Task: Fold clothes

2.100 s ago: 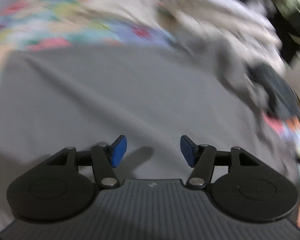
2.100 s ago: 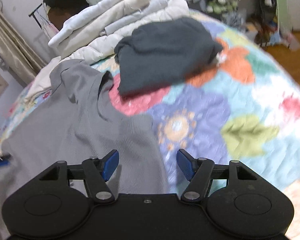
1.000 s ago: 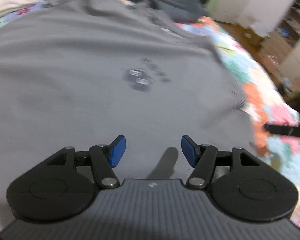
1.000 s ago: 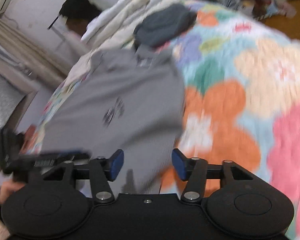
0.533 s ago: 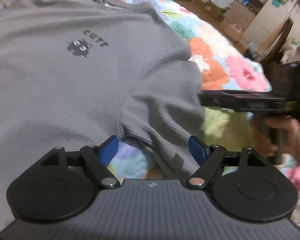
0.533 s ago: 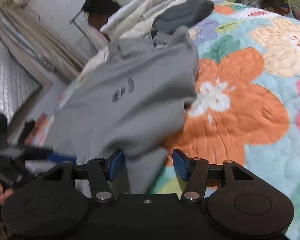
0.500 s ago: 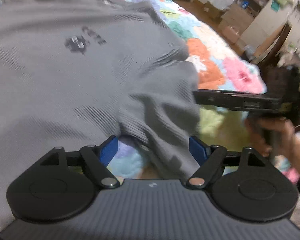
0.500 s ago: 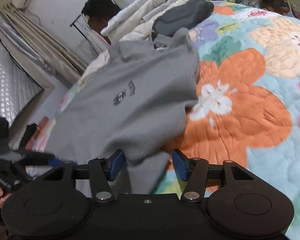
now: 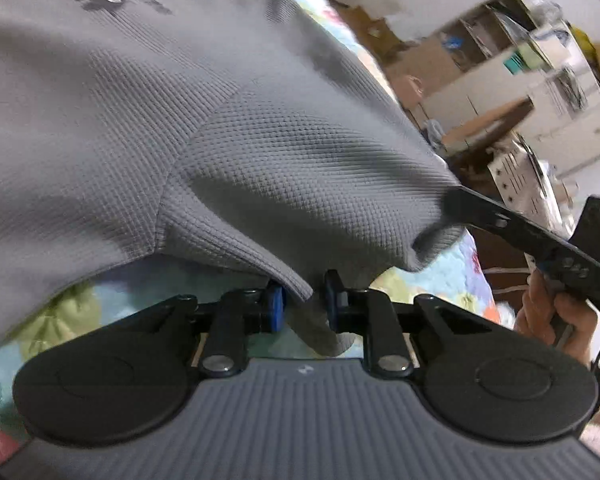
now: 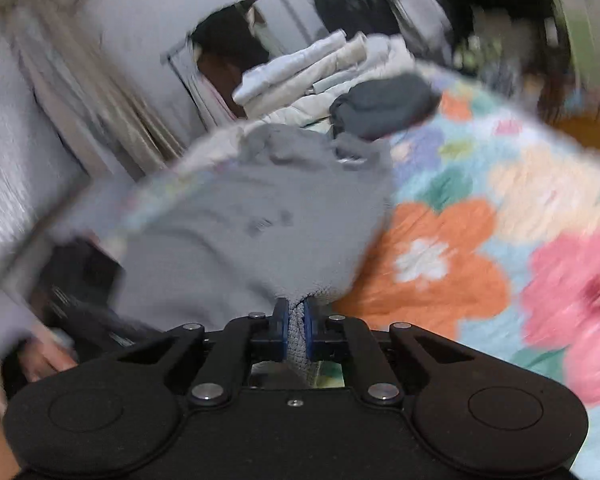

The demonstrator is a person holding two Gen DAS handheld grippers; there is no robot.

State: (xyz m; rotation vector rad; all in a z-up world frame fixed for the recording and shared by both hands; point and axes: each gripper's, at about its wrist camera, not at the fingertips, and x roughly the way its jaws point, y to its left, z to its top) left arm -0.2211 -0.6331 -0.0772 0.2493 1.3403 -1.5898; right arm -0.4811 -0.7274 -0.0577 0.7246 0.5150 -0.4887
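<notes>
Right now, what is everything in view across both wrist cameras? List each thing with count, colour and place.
shirt: one, grey with a dark print, spread on the bed, hem lifted
quilt: one, floral, many colours, under the shirt
dark garment: one, charcoal, beyond the shirt's collar
white bedding: a stack, white and cream, at the far end of the bed
shelves: pale, cluttered, blurred, across the room
left hand-held gripper: black with blue pads, closed on the shirt hem
right hand-held gripper: black with blue pads, closed on the shirt hem
hand: one, holding the right hand-held gripper
</notes>
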